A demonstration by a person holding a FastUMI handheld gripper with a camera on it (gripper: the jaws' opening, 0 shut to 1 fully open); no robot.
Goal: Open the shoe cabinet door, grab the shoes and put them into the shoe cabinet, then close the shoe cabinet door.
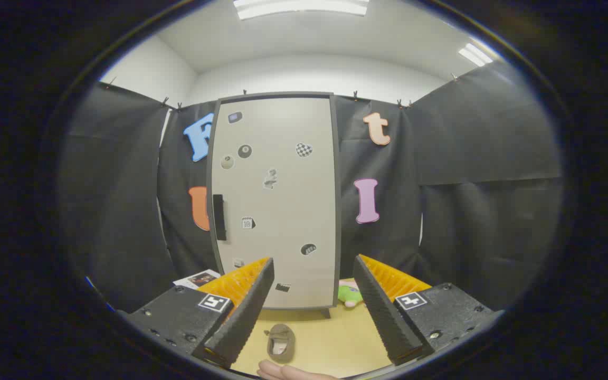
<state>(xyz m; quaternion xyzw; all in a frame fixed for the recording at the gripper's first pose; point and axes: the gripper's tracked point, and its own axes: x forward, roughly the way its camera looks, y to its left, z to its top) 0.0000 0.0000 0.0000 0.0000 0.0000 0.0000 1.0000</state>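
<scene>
Wood-toned table: pale tabletop [330, 343] runs across the lower centre of the frame, from between the fingers up to the foot of the cabinet.
Hand: part of a person's hand [288, 372] lies at the very bottom centre, just below the shoe.
Gripper: the gripper [309, 311] hangs with its two fingers spread wide apart at lower left and lower right, pinching nothing; each body carries a square black-and-white marker tag.
Shoe: one small grey-brown shoe [281, 343] sits on the table between the fingers, nearer the left one, its opening showing a pale lining.
Green toy: a soft green and pink thing [350, 294] lies right of centre by the cabinet's right foot, partly hidden behind the right finger.
Paper: a printed card or leaflet [197, 278] lies at lower left, beyond the left finger; its print is too small to make out.
Shoe cabinet: the tall shoe cabinet [275, 200] stands at centre frame beyond the fingers, light door in a dark frame, door closed, so its contents are hidden.
Handle: a dark vertical handle [219, 217] sits on the door's left edge at mid height.
Stickers: several small stickers [304, 150] dot the door, among them a checkered heart and a calendar-like icon; any writing is unreadable.
</scene>
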